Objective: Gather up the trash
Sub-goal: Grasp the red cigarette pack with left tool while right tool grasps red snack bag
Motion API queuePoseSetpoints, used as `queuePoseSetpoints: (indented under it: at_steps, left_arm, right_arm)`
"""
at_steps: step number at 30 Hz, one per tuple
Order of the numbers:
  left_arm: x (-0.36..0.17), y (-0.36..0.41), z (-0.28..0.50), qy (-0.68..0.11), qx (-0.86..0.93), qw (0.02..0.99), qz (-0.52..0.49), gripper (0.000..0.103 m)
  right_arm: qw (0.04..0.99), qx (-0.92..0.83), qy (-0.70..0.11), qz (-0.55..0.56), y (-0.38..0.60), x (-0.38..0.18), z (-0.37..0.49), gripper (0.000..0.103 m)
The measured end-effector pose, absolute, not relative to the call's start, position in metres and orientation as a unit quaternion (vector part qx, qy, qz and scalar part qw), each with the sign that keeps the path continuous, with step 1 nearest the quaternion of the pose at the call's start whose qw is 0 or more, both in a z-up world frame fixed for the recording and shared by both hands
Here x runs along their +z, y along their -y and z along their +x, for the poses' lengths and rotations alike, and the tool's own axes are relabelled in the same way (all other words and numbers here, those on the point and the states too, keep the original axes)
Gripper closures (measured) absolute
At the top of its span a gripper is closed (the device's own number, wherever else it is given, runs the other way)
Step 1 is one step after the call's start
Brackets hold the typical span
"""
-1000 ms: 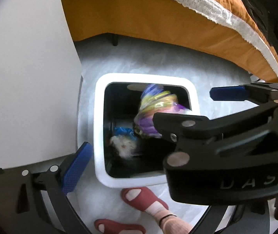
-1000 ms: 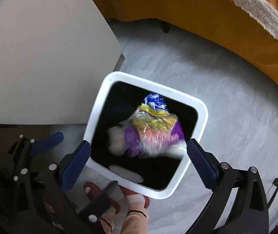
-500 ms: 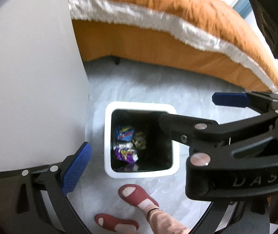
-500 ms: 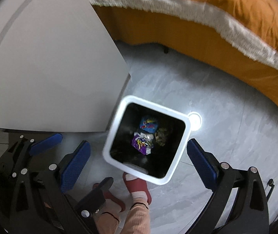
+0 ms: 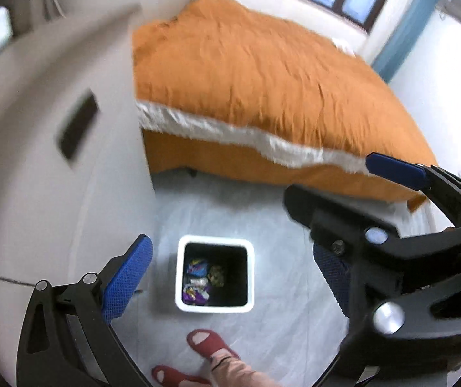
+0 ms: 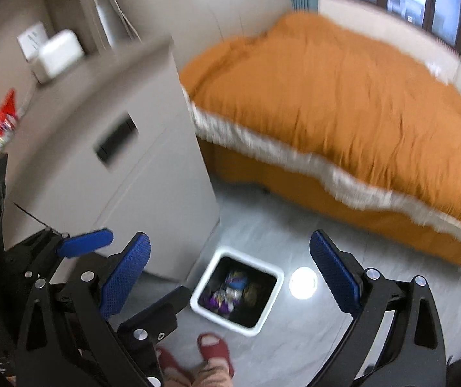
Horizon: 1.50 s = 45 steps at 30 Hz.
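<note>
Well, from my left: the white cabinet fills that side, a dark slot in its face, and a white box and red packet sit blurred on its top; no writing there is readable. My left claw is spread wide and empty, one blue pad low beside the cabinet. Between the pads, down on the grey floor, stands the white bin, just off the cabinet's corner. Wrappers lie at its bottom, purple and blue; their print is too small to read. My red slippers stand just before the bin. My right claw gapes wide too, nothing in it. Right of the bin a light spot glares on the floor, then comes the orange bed with its white fringe.
</note>
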State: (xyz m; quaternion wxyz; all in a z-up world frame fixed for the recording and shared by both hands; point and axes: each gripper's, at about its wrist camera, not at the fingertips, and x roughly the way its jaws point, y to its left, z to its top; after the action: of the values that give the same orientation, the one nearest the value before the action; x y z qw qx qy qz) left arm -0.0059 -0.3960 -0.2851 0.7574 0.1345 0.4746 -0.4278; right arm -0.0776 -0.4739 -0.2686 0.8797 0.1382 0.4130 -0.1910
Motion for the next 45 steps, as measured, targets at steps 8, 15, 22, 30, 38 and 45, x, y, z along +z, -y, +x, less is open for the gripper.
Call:
queuePoseSetpoints:
  at_steps: [8, 15, 22, 30, 38, 45]
  left_arm:
    - [-0.198, 0.342, 0.011, -0.412, -0.372, 0.826, 0.100, 0.005]
    - [-0.156, 0.273, 0.034, -0.373, -0.295, 0.876, 0.076, 0.005]
    - [-0.134, 0.211, 0.052, -0.353, -0.219, 0.908, 0.057, 0.005]
    - [-0.121, 0.133, 0.071, -0.338, -0.139, 0.929, 0.054, 0.005]
    - [-0.124, 0.071, 0.097, -0.344, -0.072, 0.934, 0.054, 0.005]
    - [-0.136, 0.039, 0.129, -0.359, -0.048, 0.930, 0.060, 0.005]
  right_arm:
    - [0.919, -0.148, -0.346, 0.119, 0.448, -0.188, -0.059, 0.005]
    - [0.944, -0.072, -0.312, 0.073, 0.393, -0.149, -0.022, 0.005]
    - [0.958, 0.002, -0.285, 0.014, 0.323, -0.125, 0.011, 0.005]
    - [0.958, 0.061, -0.278, -0.024, 0.254, -0.114, 0.052, 0.005]
    - [0.949, 0.082, -0.305, -0.024, 0.218, -0.126, 0.092, 0.005]
    - [0.943, 0.080, -0.319, -0.045, 0.200, -0.142, 0.124, 0.005]
